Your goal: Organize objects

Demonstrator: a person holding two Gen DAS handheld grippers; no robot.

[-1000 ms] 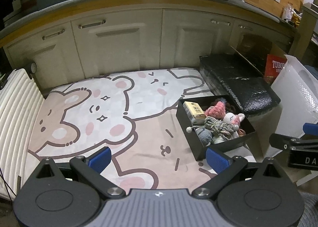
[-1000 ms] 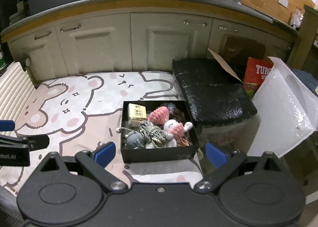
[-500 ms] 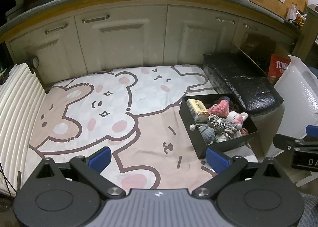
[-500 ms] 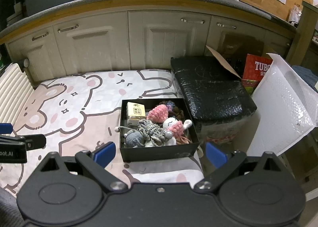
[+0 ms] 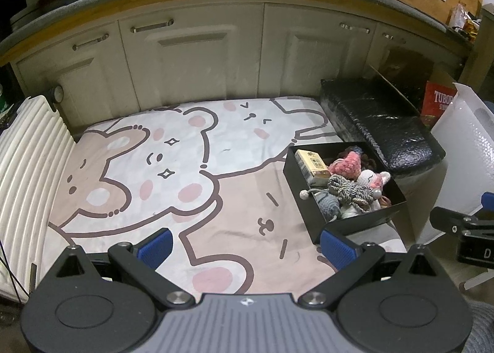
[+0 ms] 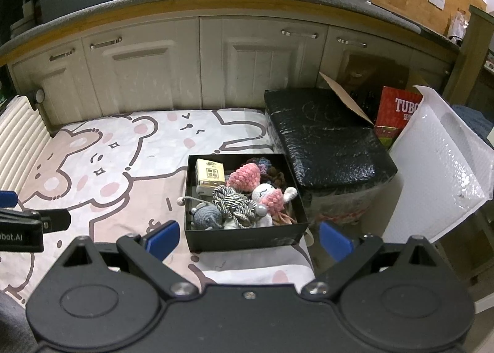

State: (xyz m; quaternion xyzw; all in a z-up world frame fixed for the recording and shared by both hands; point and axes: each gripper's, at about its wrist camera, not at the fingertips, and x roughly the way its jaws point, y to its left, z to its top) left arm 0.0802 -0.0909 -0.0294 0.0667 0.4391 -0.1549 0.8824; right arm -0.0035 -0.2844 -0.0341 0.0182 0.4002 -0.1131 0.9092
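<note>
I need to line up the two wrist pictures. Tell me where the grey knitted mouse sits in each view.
Left wrist: grey knitted mouse right of centre, at the near end of the black box.
Right wrist: mouse just below centre, in the box's near-left corner.
Shared landmark: the yellow carton, at the box's far-left corner in both.

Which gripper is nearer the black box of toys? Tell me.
Right. The right gripper hangs directly in front of the black box, its open fingers either side of the near wall. The left gripper is off to the box's left, over the bear blanket.
</note>
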